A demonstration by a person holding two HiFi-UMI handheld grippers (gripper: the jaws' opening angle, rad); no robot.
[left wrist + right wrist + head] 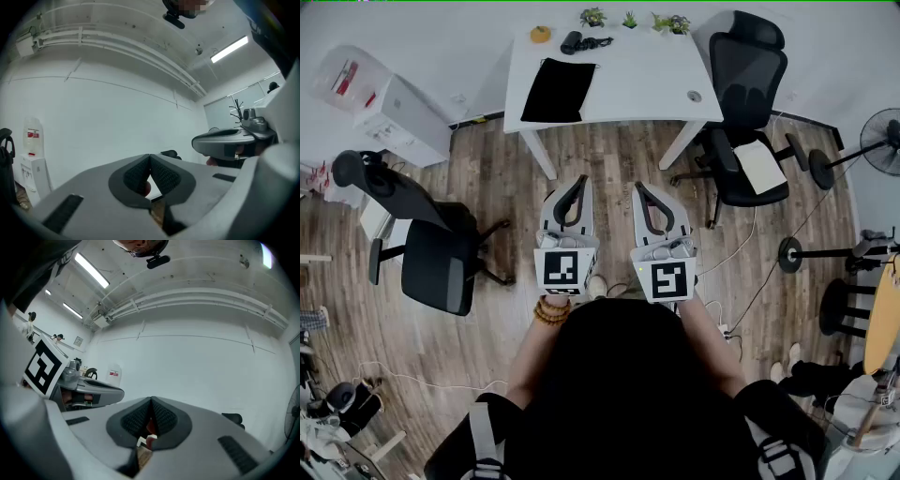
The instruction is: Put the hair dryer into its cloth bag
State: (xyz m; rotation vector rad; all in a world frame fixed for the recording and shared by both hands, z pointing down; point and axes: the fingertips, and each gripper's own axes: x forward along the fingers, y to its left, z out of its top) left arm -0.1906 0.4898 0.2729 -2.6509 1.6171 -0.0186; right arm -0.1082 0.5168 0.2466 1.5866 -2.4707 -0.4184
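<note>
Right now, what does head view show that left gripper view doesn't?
Head view only: the white table holding the black cloth bag and the hair dryer.
Left gripper view only: the ceiling light and ceiling pipes.
Both: the left gripper, shut on nothing, with the right gripper beside it.
</note>
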